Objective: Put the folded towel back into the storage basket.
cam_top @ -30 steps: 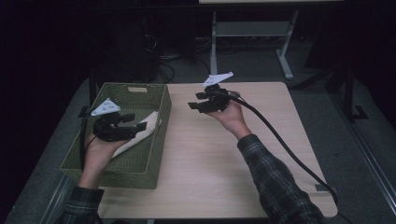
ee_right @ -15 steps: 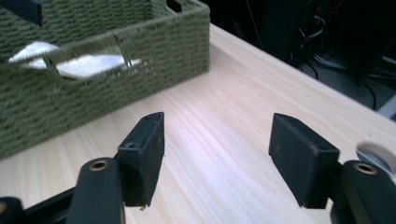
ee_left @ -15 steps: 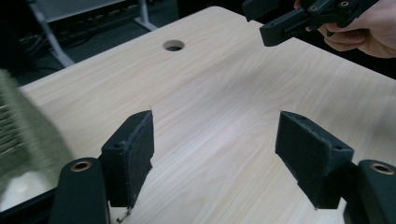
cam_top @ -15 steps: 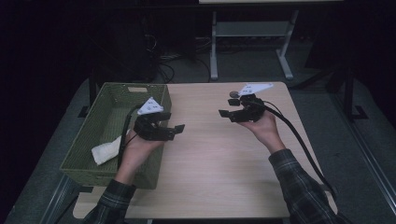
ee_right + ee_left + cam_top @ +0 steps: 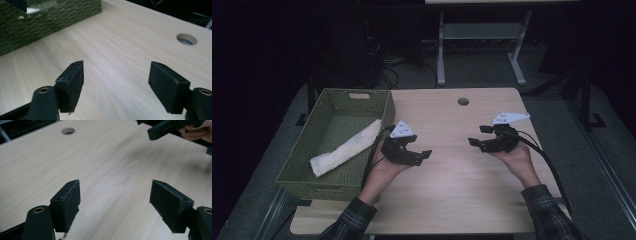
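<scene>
Since half second ago, left gripper [image 5: 421, 154] moved right off basket edge onto bare tabletop; right gripper [image 5: 478, 135] drifted slightly right and nearer. Both held above table [image 5: 452, 195], jaws spread wide, nothing between them, facing each other, well apart. White folded cloth [image 5: 344, 149] lies diagonally inside green woven basket [image 5: 362, 98] at table's left side, apart from both grippers. Round cable hole [image 5: 463, 101] near far edge.
</scene>
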{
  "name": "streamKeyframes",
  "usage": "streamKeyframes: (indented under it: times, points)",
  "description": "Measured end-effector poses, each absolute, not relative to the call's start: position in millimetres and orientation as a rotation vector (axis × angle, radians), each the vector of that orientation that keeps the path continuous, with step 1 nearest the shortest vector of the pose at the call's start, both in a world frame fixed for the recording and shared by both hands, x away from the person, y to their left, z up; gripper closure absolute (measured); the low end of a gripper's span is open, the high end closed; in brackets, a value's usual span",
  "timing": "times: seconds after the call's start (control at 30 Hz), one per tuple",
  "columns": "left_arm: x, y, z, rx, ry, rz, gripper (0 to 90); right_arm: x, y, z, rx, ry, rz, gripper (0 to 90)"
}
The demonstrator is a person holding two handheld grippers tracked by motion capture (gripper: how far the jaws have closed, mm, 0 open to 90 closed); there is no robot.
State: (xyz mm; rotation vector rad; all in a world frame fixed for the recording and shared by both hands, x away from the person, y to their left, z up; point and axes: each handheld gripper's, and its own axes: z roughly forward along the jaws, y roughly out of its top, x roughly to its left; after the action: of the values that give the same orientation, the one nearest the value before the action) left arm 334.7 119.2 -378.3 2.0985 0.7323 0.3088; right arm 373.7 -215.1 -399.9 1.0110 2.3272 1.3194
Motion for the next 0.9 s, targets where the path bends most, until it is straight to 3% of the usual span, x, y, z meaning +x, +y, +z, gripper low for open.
streamKeyframes:
  times: [0.3,0.9]
  points:
    - [322.1,109.6,-408.9,2.154,0.723,0.282,21.6,342.5,-240.1,-423.5,1.08,2.325,1.259,20.5]
    - [317.3,113.5,-459.3,2.214,0.724,0.253,18.3,289.2,-280.5,-467.2,1.225,2.323,1.133,17.9]
